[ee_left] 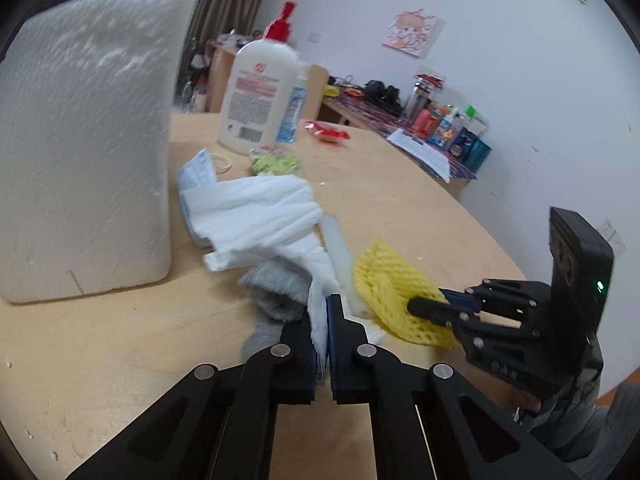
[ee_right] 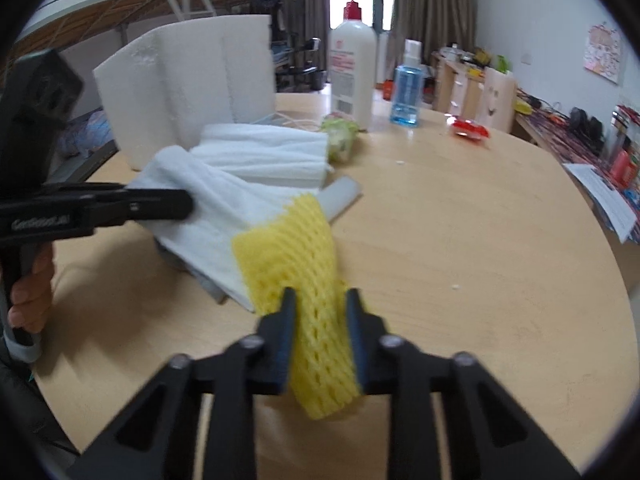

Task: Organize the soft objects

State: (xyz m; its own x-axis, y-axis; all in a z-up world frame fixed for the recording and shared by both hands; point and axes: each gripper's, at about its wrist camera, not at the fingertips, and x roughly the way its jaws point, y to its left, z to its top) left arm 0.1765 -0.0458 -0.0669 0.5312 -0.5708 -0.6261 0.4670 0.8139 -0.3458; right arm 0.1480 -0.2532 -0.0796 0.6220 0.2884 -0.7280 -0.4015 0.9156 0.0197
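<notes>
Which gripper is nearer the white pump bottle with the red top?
Neither clearly. The left gripper is clamped on the white cloth; the right gripper grips the yellow foam net. Both are well short of the bottle.

The label text on the pump bottle (ee_left: 256, 96) far ahead of the left gripper (ee_left: 322, 312) is too blurred to read; the grey cloth (ee_left: 276, 292) beside its fingers lies partly hidden under the white cloth (ee_left: 256, 208).

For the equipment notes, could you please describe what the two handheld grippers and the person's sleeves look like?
Both the left gripper and the right gripper are matte black linkage frames with silver pivot pins and blue pads inside the fingers. The right one's upright black body carries a green light; the left one's side bears pale lettering. A grey cuff shows.
</notes>
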